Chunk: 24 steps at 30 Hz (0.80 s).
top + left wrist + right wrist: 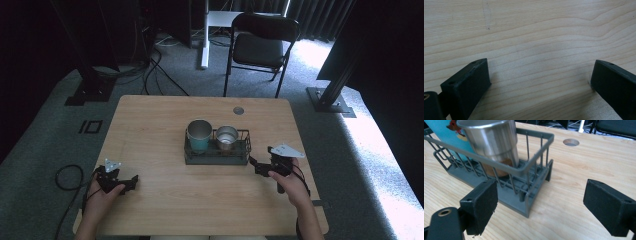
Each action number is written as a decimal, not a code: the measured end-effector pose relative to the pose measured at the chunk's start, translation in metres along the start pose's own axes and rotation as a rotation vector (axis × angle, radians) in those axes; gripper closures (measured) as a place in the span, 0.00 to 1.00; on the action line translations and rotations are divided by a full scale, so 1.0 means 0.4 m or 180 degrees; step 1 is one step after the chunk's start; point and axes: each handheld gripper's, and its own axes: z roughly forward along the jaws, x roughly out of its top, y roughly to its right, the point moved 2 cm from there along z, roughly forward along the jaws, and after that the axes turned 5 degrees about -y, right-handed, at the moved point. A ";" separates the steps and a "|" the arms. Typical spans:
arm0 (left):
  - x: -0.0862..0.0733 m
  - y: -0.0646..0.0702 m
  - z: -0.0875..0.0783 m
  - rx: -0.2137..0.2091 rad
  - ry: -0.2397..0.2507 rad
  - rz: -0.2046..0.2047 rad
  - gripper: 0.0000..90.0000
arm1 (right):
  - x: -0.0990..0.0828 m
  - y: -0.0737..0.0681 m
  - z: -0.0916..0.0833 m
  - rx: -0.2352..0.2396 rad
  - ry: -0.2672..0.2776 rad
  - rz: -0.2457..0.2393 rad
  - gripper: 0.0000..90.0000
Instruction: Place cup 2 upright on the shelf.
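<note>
Table point(165, 200): light wood top with a round cable hole point(238, 110) near the far edge, right of centre. The hole also shows in the right gripper view point(571, 142).

Rack point(216, 156): grey wire basket on a solid base, standing at the middle of the table, slightly toward the person's right. In the right gripper view its near corner point(527, 205) lies just ahead of the jaws.

Teal cup point(199, 135): upright in the left part of the rack, steel rim, mouth up. In the right gripper view a strip of its teal wall point(446, 135) shows behind the other cup.

Steel cup point(227, 137): upright in the right part of the rack, just beside the teal cup. Its wall point(492, 142) is bare metal with a brownish band at the foot.

Left gripper point(131, 182): held low at the near left of the table, well apart from the rack. Jaws spread wide over bare wood in its own view point(539, 82), nothing between them.

Right gripper point(254, 163): held at the right end of the rack, tips just beside its corner; touching or not, cannot tell. Jaws spread wide in its own view point(540, 202), nothing between them.

Hands: left hand point(102, 195) and right hand point(290, 182) each wrap a gripper body.

Chair point(260, 47): black, on grey carpet beyond the table's far edge.
</note>
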 end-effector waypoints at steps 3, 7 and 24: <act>0.000 0.000 0.000 0.0000 0.0000 0.0001 0.03 | -0.017 0.009 -0.002 -0.0043 -0.0042 0.0025 0.13; 0.000 0.000 0.000 0.0000 0.0001 0.0000 0.03 | -0.041 0.024 -0.007 -0.0144 -0.0121 0.0058 0.13; 0.000 0.000 0.000 -0.0001 0.0004 -0.0003 0.03 | -0.138 0.062 -0.040 -0.0334 -0.0415 0.0172 0.13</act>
